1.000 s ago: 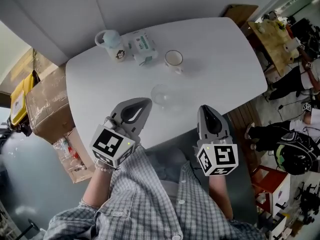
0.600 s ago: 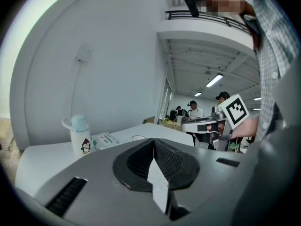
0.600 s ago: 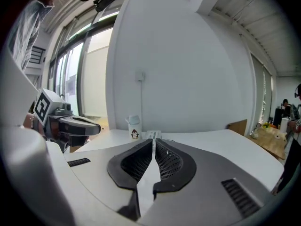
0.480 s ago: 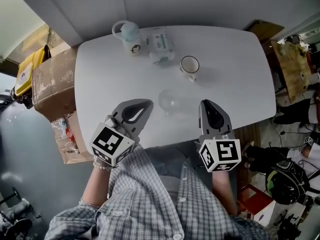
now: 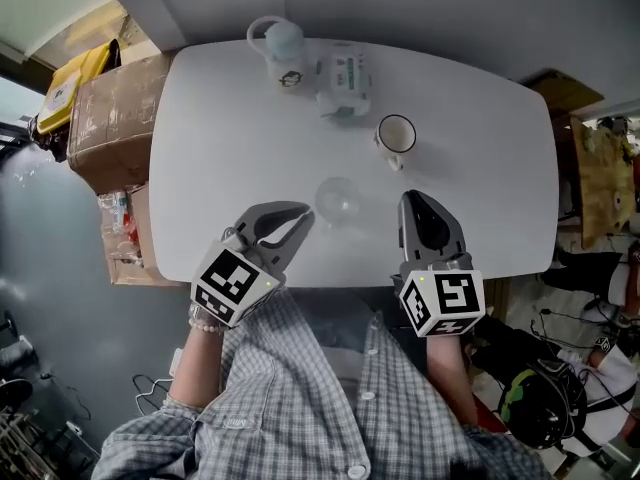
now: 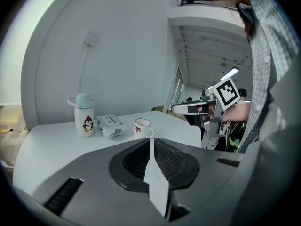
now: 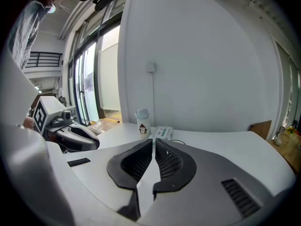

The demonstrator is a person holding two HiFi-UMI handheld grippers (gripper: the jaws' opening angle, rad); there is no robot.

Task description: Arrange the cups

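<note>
We see the left gripper (image 5: 303,218) and the right gripper (image 5: 416,201) over the near edge of the white table (image 5: 480,178). The left jaws meet at the tips, with nothing between them. The right jaws seem closed as well; only a thin slit shows. A clear glass cup (image 5: 337,199) stands between the two grippers, just beside the left tips. The white mug (image 5: 397,135) stands farther back. The penguin bottle (image 5: 284,53) and a wipes pack (image 5: 345,76) are near the far edge.
</note>
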